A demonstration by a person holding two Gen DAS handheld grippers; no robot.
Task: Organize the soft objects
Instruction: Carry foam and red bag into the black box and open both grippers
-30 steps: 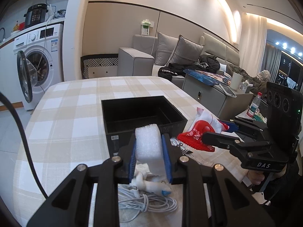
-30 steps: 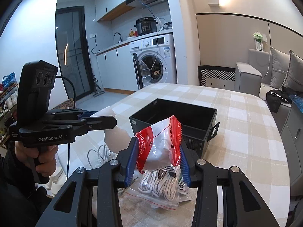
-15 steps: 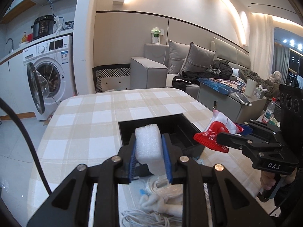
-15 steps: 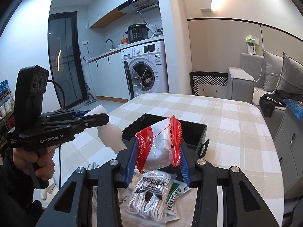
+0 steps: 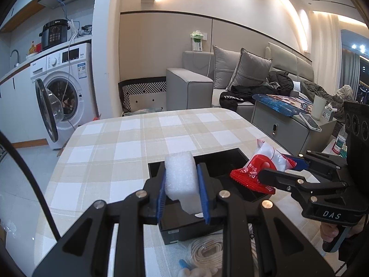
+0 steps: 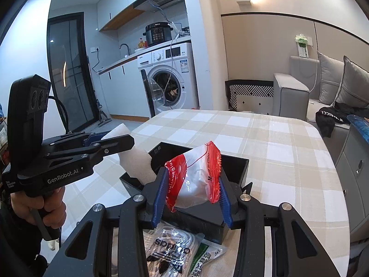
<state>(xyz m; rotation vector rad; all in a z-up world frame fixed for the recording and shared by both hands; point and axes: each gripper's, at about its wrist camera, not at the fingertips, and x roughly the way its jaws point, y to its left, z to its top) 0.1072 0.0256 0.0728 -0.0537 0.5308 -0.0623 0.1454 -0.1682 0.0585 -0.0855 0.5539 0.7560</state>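
Cable coils [image 5: 208,251] and a clear bagged packet [image 6: 170,254] lie nearest on the checked desk [image 5: 129,138]. Just beyond, the left claw [image 5: 182,182] pinches a white foam block [image 5: 181,177] over the near part of the black bin [image 6: 233,164]. To its right, the right claw [image 6: 192,184] squeezes a red-and-white pouch [image 6: 196,175] above the same bin. Far left stands a washing machine [image 5: 62,87].

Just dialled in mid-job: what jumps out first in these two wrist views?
Both grippers are loaded over the black bin on the checked table: the left gripper clamps a white foam block, the right gripper a red-and-white plastic packet. Bagged white cables lie on the table just in front of the bin.
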